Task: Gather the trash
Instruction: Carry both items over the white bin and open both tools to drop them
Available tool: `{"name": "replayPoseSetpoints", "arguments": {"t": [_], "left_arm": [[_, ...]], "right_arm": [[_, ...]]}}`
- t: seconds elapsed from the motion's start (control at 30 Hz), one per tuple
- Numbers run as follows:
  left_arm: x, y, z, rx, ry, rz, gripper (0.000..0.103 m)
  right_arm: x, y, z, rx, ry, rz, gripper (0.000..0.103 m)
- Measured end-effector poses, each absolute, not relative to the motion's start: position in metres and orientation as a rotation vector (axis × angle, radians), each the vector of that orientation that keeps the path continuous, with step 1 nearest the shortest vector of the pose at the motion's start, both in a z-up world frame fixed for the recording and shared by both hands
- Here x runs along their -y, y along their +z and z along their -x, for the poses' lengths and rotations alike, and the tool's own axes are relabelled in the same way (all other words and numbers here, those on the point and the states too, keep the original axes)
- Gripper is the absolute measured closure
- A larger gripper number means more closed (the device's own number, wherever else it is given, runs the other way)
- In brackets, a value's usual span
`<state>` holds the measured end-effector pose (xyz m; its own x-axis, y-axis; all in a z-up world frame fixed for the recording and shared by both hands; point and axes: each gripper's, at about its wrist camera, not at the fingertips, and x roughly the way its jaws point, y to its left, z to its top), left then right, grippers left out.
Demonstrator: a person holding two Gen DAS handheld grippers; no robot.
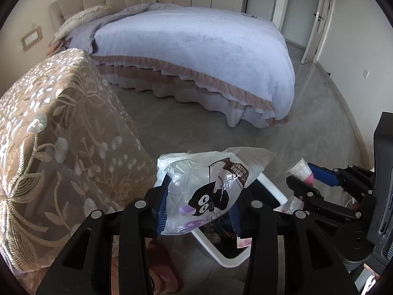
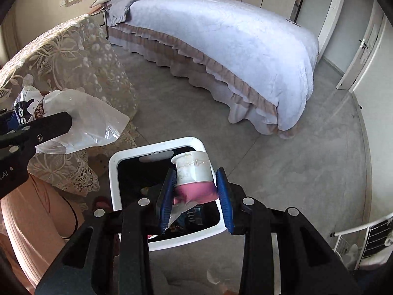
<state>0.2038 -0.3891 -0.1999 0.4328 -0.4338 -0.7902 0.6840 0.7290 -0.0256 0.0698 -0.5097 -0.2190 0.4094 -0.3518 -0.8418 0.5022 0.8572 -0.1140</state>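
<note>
Open grey floor (image 2: 282, 162) lies between the bed (image 2: 235, 49) and the white trash bin (image 2: 115, 172), which stands beside the lace-covered tabletop (image 1: 56, 113). Both grippers tilt downward over the bin. The left gripper (image 1: 197, 211) has its fingers clamped on a crinkled snack bag (image 1: 208, 191); the right gripper (image 2: 196, 196) has its fingers pinching a pink-and-white cup (image 2: 194, 177). The bin's contents are dark and unclear.

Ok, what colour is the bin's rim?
White, around a dark inside; the bin shows best in the right wrist view.
</note>
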Motion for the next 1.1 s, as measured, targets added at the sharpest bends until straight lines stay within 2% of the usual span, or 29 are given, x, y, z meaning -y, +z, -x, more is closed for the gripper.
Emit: {"name": "replayPoseSetpoints", "arguments": {"t": [0.03, 0.07, 0.1, 0.13, 0.17, 0.4, 0.63, 0.83, 1.1], "left_arm": [[0.392, -0.204, -0.207, -0.891, -0.719, -0.319, 0.056], [0.396, -0.209, -0.209, -0.914, -0.732, -0.315, 0.03], [0.398, -0.213, -0.212, -0.937, -0.739, -0.315, 0.011], [0.4, -0.218, -0.214, -0.945, -0.736, -0.317, 0.005], [0.403, -0.223, -0.215, -0.952, -0.73, -0.334, 0.005], [0.415, -0.251, -0.212, -1.0, -0.735, -0.384, 0.005], [0.41, -0.248, -0.213, -0.993, -0.73, -0.378, 0.005], [0.389, -0.221, -0.213, -0.94, -0.696, -0.316, 0.005], [0.343, -0.168, -0.208, -0.809, -0.58, -0.251, 0.005]], "right_arm": [[0.512, -0.223, -0.069, -1.016, -0.539, -0.17, 0.067], [0.514, -0.226, -0.069, -1.01, -0.533, -0.176, 0.067], [0.515, -0.229, -0.069, -0.999, -0.521, -0.179, 0.044], [0.516, -0.232, -0.068, -0.995, -0.509, -0.173, 0.001], [0.517, -0.236, -0.068, -1.001, -0.504, -0.153, 0.006], [0.512, -0.266, -0.064, -1.046, -0.447, -0.073, 0.004], [0.51, -0.273, -0.066, -1.057, -0.432, -0.086, 0.004], [0.505, -0.253, -0.068, -0.998, -0.415, -0.09, 0.004], [0.483, -0.194, -0.077, -0.839, -0.384, -0.068, 0.004]]}}
